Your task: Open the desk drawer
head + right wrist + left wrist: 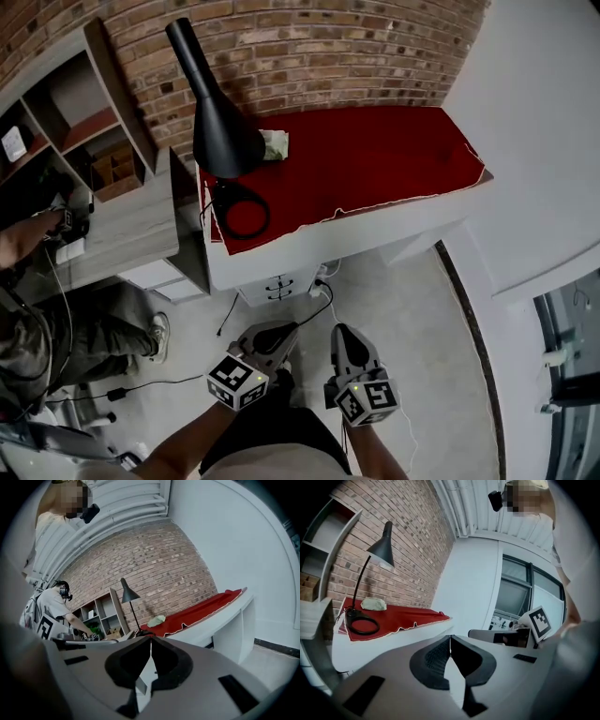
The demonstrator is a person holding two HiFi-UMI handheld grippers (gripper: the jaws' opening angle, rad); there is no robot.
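Observation:
A white desk (375, 234) with a red cloth (375, 155) on top stands against the brick wall. Its white drawer stack (277, 286), with small dark handles, sits under the desk's left end. My left gripper (284, 330) and right gripper (339, 331) hover side by side above the floor, short of the drawers and apart from them. Both are shut with nothing between the jaws. In the left gripper view the left gripper (450, 637) faces the desk (393, 641). In the right gripper view the right gripper (151, 639) also faces the desk (225, 620).
A black lamp (211, 112) and a pale green bundle (275, 143) stand on the cloth. A grey shelf unit (112, 187) adjoins the desk's left side, with a person (28, 309) beside it. Cables (319, 291) trail on the floor by the drawers. A white wall (544, 141) closes the right.

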